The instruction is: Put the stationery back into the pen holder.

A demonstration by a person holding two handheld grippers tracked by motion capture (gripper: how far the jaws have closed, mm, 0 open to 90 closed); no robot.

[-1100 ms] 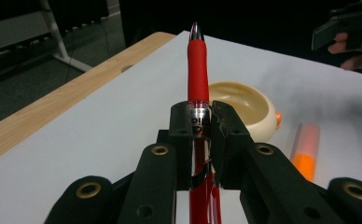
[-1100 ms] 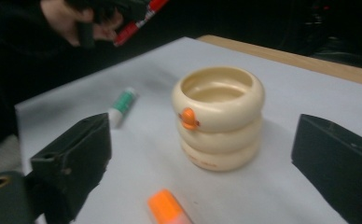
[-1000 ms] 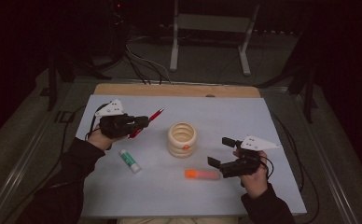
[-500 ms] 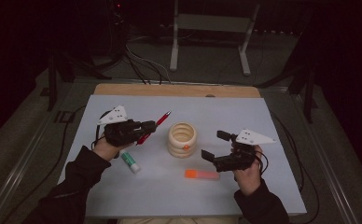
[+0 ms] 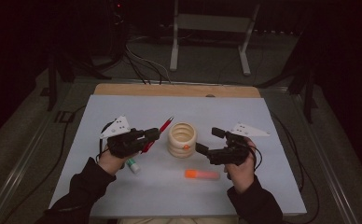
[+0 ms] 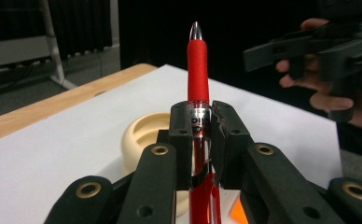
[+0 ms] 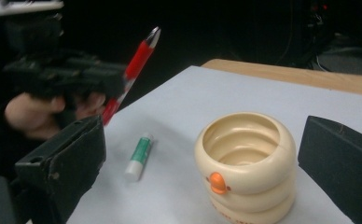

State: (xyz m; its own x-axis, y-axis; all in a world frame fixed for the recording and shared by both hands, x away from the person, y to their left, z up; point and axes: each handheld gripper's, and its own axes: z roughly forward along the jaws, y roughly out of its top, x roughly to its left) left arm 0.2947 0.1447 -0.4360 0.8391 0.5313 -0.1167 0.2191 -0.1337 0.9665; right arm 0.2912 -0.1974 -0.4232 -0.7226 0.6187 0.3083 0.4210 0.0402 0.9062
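Observation:
My left gripper (image 5: 153, 136) is shut on a red pen (image 5: 163, 126), whose tip points up and right toward a cream ribbed cup (image 5: 182, 138). In the left gripper view the pen (image 6: 198, 65) stands clamped between the pads (image 6: 201, 116), with the cup (image 6: 144, 135) just behind it. My right gripper (image 5: 210, 140) hovers open beside the cup's right side. In the right gripper view its wide-apart jaws frame the cup (image 7: 244, 158) without touching it, and nothing is held.
An orange marker (image 5: 202, 174) lies in front of the cup, near the right hand. A green-and-white tube (image 5: 133, 165) lies by the left hand, also seen from the right (image 7: 139, 155). Both rest on the white sheet (image 5: 263, 121), which has a wooden edge (image 5: 179, 89) at the back.
The left gripper has carried the pen nearer to the person and slightly right, closer to the cup. The right gripper has lifted and come in toward the cup's right side.

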